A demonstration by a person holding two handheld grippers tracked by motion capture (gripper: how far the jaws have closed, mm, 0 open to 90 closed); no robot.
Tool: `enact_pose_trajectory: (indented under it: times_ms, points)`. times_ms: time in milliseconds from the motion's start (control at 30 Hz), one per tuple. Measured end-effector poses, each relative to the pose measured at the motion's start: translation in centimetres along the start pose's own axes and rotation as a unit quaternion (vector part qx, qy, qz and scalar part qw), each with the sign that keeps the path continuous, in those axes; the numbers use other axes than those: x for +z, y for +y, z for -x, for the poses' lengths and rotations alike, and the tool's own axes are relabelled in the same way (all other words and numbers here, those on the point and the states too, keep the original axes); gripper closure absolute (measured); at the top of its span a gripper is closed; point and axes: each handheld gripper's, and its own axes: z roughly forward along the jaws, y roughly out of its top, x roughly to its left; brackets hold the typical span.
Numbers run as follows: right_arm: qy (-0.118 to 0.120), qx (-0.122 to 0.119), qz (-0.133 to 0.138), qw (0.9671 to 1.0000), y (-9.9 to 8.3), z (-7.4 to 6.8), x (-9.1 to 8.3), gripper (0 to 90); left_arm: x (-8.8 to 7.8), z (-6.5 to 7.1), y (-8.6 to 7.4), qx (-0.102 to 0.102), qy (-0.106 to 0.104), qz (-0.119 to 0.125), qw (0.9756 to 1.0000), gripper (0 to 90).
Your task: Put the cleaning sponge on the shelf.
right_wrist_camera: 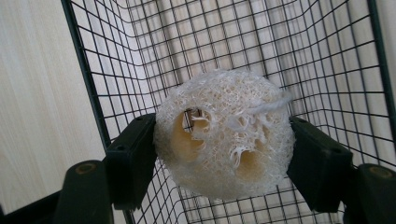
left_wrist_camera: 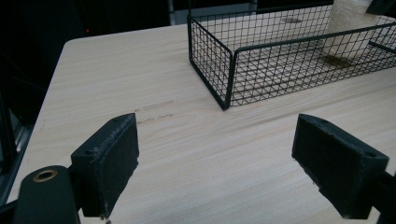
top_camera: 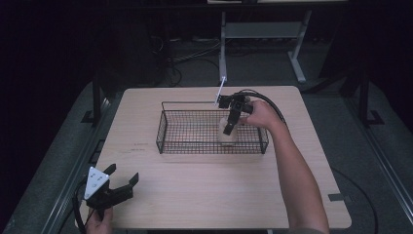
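My right tool pinches the loofah across its round sides — light, springy, crushable — inside the basket; left tool spread.

my right gripper sits low inside the wire basket, the loofah wedged between its jaws, and the mesh walls hem it in just beside me, so the only free way out is straight up through the open top. my left gripper, jaws wide apart, hangs over the near left corner of the table, with bare wood ahead until the basket's near corner bars the path.
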Motion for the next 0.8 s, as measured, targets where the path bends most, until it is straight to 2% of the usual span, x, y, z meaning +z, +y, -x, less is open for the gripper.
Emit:
enact_pose_trajectory:
  times_ms: [233,367,633,800]
  points:
    - [0.007,0.007,0.011,0.9999,-0.2,0.1,0.9,29.1,-0.1,-0.1,0.0,-0.002,-0.001,0.001,1.0,14.0]
    - [0.009,0.007,0.006,0.9999,-0.4,0.1,1.5,29.0,0.0,0.0,0.0,0.0,-0.001,0.001,1.0,14.0]
    - [0.011,0.004,0.006,0.9999,-0.2,0.0,1.7,28.6,-0.1,-0.1,0.0,-0.001,0.0,0.0,1.0,14.0]
    - [0.008,0.005,0.005,0.9999,0.0,-0.2,1.7,25.4,-0.2,-0.2,0.0,-0.002,0.003,0.002,1.0,14.0]
